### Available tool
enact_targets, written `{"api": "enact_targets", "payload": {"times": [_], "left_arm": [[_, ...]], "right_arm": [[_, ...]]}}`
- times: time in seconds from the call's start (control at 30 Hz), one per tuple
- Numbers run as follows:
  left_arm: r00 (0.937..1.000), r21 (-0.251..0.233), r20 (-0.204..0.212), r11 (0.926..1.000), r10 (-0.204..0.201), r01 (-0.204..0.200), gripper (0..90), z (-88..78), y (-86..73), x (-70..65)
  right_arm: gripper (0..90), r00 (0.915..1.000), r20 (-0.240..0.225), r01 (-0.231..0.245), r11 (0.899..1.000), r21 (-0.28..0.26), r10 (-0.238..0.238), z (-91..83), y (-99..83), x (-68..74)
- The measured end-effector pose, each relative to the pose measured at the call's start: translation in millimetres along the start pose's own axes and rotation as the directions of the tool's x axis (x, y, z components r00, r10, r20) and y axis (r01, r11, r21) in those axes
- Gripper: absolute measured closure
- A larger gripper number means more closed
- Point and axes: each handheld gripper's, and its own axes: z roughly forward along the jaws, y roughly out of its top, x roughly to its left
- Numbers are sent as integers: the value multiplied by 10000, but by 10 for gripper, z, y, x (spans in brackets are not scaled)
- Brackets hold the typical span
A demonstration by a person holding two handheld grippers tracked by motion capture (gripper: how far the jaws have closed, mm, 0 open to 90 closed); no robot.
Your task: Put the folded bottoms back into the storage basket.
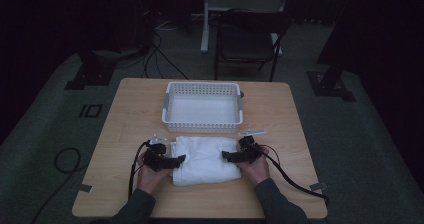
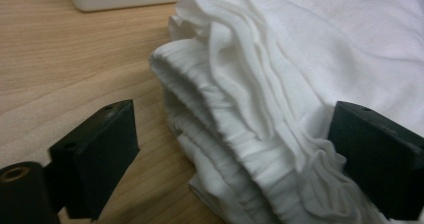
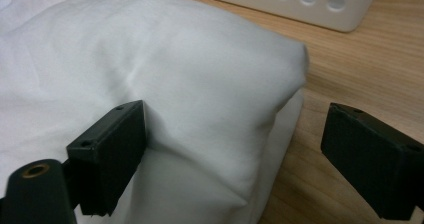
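White folded cloth (image 1: 206, 159) lies on my wooden table (image 1: 125, 114), near the front edge, just in front of the white perforated basket (image 1: 202, 106). It is a thick stack. In the left gripper view the cloth's (image 2: 280, 84) end shows many ribbed layered edges piled up, a bit rumpled; in the right gripper view the cloth's (image 3: 175, 84) other end is a smooth rounded fold with soft creases. My left gripper (image 1: 175, 160) sits at the cloth's left end, pointing inward to the right, hand (image 1: 150, 171) low on the table. Its jaws stand wide apart: one over bare wood, the other on the cloth's top side, with the layered edge between them, and I can't see them pressing. My right gripper (image 1: 227, 156) mirrors it at the right end, pointing left, hand (image 1: 256, 168) beside the cloth. Its jaws are spread too, one against the top of the fold, the other clear of it over the wood.
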Motion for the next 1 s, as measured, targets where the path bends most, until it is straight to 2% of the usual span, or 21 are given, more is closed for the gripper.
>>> {"api": "enact_targets", "payload": {"times": [0.2,0.37,0.47,0.53,0.6,0.63,0.67,0.73,0.8,0.83,0.87,0.9,1.0], "left_arm": [[9979,258,454,9986,-472,460,9,59,-7,84],[9972,200,667,9993,-324,311,9,75,-2,106],[9962,250,820,9993,-304,284,12,83,13,116],[9957,312,871,9991,-321,295,17,83,21,116],[9918,344,1201,9986,-434,395,64,80,23,119],[9865,366,1533,9980,-568,518,101,79,21,127],[9847,373,1628,9976,-630,577,143,79,20,131],[9820,399,1762,9973,-675,614,162,80,22,139],[9770,453,1973,9963,-808,733,200,81,22,150],[9770,453,1973,9963,-808,733,221,81,22,150],[9681,493,2309,9949,-972,882,221,91,17,166],[9646,505,2440,9946,-1004,907,276,97,14,175],[9528,567,2826,9934,-1113,992,350,113,7,198]], "right_arm": [[108,9989,-329,-333,9992,215,340,52,7,-44],[119,9968,-567,-553,9980,322,571,78,11,-67],[171,9949,-847,-533,9984,204,548,88,11,-75],[241,9916,-1131,-621,9979,157,635,93,12,-85],[296,9854,-1506,-787,9968,110,795,99,6,-111],[318,9828,-1643,-833,9965,106,839,102,4,-122],[331,9798,-1792,-889,9960,102,893,105,2,-135],[349,9774,-1891,-933,9955,160,946,104,2,-142],[364,9764,-1935,-941,9954,177,958,107,3,-142],[364,9764,-1935,-941,9954,177,958,107,3,-142],[371,9759,-1957,-942,9954,183,960,107,3,-143],[390,9747,-2009,-958,9952,219,983,110,4,-145],[422,9724,-2093,-993,9946,298,1034,112,8,-148]]}}
